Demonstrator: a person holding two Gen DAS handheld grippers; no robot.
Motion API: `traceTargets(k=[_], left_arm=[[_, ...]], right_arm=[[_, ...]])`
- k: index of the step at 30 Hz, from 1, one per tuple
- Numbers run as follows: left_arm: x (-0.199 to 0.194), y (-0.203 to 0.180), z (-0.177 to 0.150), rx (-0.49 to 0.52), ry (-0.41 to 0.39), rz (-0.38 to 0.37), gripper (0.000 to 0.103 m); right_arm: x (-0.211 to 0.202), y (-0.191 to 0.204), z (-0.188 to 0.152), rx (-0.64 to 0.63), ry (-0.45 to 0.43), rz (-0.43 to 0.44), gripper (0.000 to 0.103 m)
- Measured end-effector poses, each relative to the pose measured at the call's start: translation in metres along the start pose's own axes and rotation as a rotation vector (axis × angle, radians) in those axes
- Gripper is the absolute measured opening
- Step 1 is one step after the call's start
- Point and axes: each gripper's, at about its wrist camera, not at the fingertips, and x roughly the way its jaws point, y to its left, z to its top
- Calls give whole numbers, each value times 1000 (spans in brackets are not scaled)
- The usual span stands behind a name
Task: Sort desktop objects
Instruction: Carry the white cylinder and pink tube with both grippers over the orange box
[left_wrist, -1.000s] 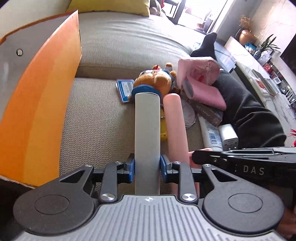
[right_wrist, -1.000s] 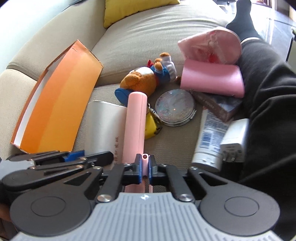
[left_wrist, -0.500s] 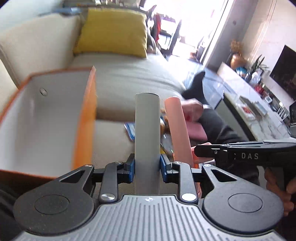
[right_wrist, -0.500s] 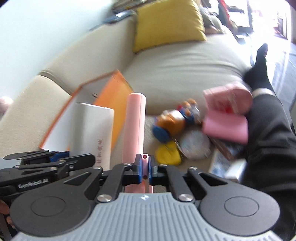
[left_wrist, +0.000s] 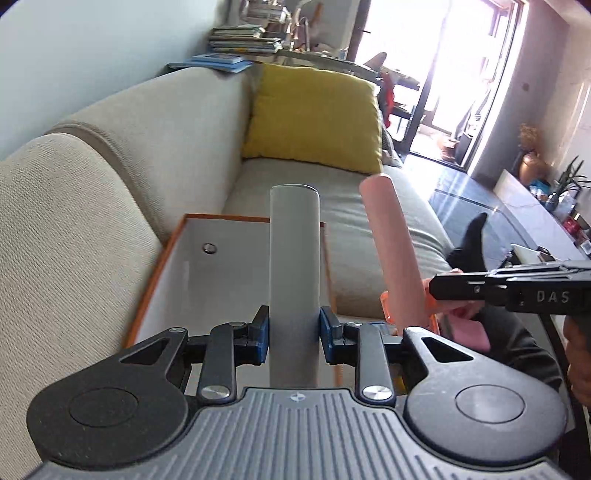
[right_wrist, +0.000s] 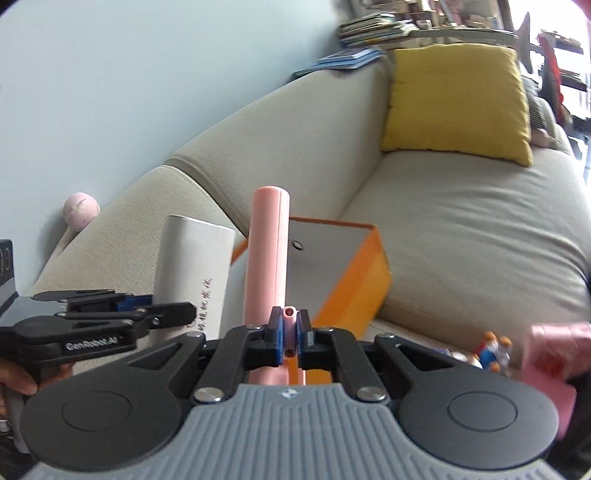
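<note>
The left gripper (left_wrist: 294, 328) is clamping a pale grey, flat-sided, round-edged slab with small printed characters on its face (left_wrist: 294, 258), blue pads pressing on both of its sides, so the slab is sticking straight out ahead of the jaws. The right gripper (right_wrist: 290, 332) is pinching the thin lower end of a long pink plastic case with a seam along its edge (right_wrist: 266, 251), its jaws nearly touching around that narrow part. Both held things are being carried side by side in the air, close together but apart, with a hand visible behind each tool at the frame edges.

Just beyond and below them, an open orange cardboard box with a white interior (left_wrist: 173, 240) is sitting on the beige fabric sofa (left_wrist: 92, 206) against the backrest; its visible inside is looking bare. At the lower right of the right wrist view, a small orange-and-blue plush figure (right_wrist: 493, 347) and a pink pouch (right_wrist: 554, 343) are lying on the seat, beside a dark trouser leg.

By my judgement, the sorting is at an early stage: 2 items are lifted and appear headed for the box, none is seen inside, and at least those 2 others are waiting.
</note>
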Motion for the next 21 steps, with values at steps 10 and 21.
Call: traceTargets(k=[10,21], left_arm=[[65,67,2,-303,111,-15,31],[114,91,-53,-681,220,82,31]], right_arm=[[97,18,48,-145,126,-6,7],[187,39,36,-339,344,20,6]])
